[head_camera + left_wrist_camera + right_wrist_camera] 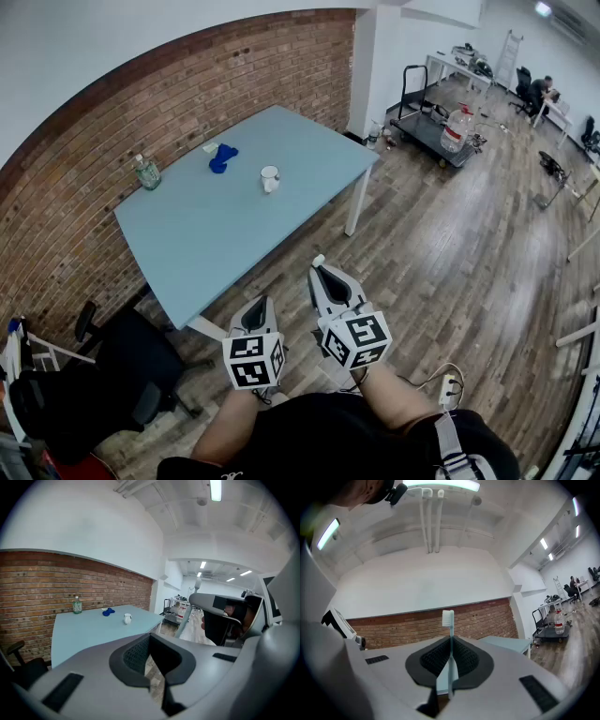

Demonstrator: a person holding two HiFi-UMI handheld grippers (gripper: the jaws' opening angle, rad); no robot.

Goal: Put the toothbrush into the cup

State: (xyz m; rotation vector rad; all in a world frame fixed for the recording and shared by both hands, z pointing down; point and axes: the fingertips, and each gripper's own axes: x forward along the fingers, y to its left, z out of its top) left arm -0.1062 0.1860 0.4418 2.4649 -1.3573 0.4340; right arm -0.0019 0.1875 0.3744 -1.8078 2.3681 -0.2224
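Near me, my right gripper (320,270) pinched the pale-green plastic toothbrush (448,618) upright, bristles up; my left gripper (149,638) was pressed together, empty. Far ahead, the small white cup (270,178) stood on the light-blue rectangular table (225,234).

head: high, down at table (234,225) | left: level, same table | right: upward

A pale blue bench (216,234) stands against a red brick wall (187,103) topped with white plaster, on a wood-plank floor (450,281). A black office chair (131,366) sits nearby. A fluorescent tube (440,485) lights the ceiling.
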